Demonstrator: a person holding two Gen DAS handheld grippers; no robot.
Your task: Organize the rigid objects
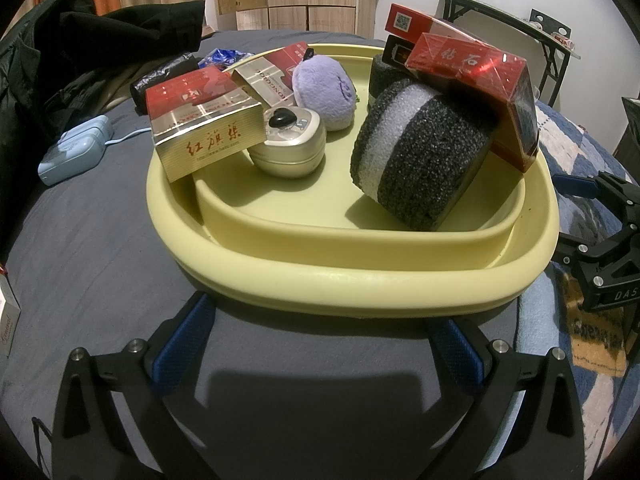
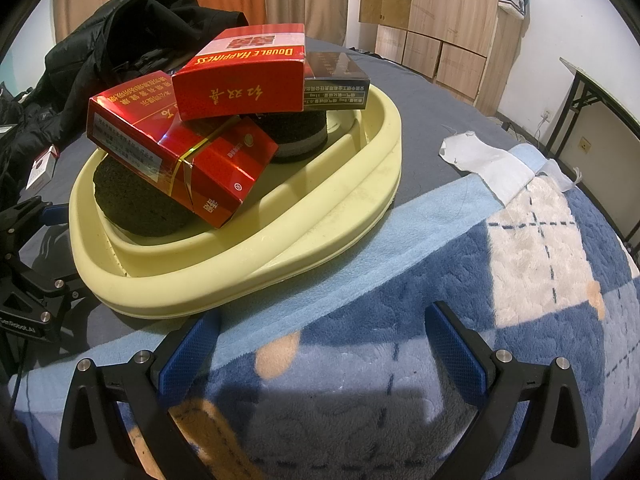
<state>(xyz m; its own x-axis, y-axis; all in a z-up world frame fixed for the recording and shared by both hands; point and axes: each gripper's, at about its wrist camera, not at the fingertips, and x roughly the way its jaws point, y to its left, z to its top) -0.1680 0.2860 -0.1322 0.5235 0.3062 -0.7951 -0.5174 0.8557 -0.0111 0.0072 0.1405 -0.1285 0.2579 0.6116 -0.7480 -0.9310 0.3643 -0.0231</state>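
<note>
A pale yellow tray [image 1: 328, 280] sits on the bed and holds several rigid things: a gold and red box [image 1: 204, 128], a second gold box [image 1: 264, 80], a round silver tin [image 1: 288, 144], a purple plush [image 1: 324, 88], two black and white foam cylinders [image 1: 420, 160] and red cigarette boxes [image 1: 480, 80] stacked on them. My left gripper [image 1: 320, 344] is open and empty just before the tray's near rim. My right gripper [image 2: 320, 344] is open and empty over the blue blanket, beside the tray [image 2: 280, 256]; the red boxes [image 2: 192, 152] show there too.
A light blue device [image 1: 76, 152] with a cable and a black wrapped packet [image 1: 168, 76] lie left of the tray. A black jacket [image 1: 100, 52] is piled behind. A white cloth [image 2: 488, 160] lies on the blue blanket [image 2: 480, 320]. A small white box [image 2: 42, 168] lies at the far left.
</note>
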